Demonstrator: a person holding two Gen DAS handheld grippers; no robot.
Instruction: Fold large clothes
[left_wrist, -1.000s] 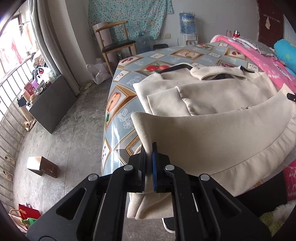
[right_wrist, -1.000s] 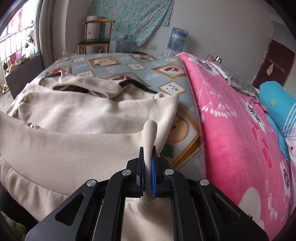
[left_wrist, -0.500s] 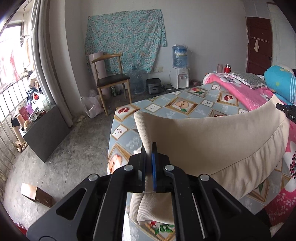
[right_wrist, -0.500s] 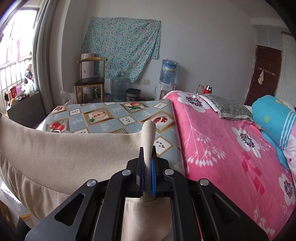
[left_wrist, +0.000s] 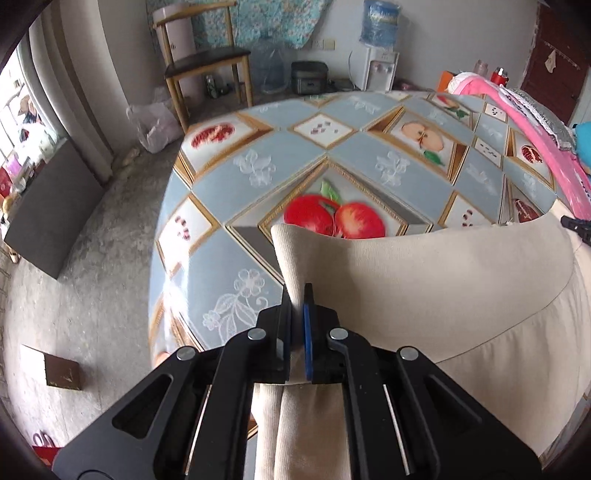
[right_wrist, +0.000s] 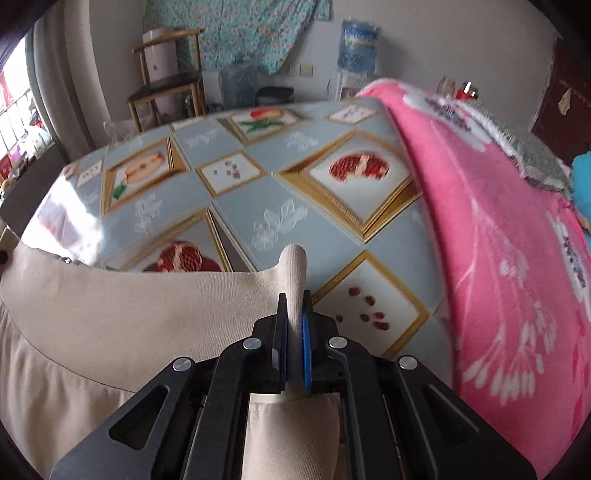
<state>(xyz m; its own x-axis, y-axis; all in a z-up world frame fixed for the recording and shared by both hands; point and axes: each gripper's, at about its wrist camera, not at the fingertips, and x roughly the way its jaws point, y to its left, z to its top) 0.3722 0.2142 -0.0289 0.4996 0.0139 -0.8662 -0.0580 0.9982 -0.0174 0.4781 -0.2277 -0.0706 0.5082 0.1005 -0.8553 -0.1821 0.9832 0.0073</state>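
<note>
Over fruit-print tablecloth (left_wrist: 236, 192): left gripper (left_wrist: 297, 325) pinching beige garment (left_wrist: 436, 280); right gripper (right_wrist: 294, 325) pinching it, jaws opening. Pink blanket (right_wrist: 498, 236) fills right view only; floor box (left_wrist: 61, 371) left view only.

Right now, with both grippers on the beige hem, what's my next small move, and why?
Probably lower the hem onto the tablecloth and let go: left gripper pinches beige garment, right gripper is already opening with cloth between its pads.
</note>
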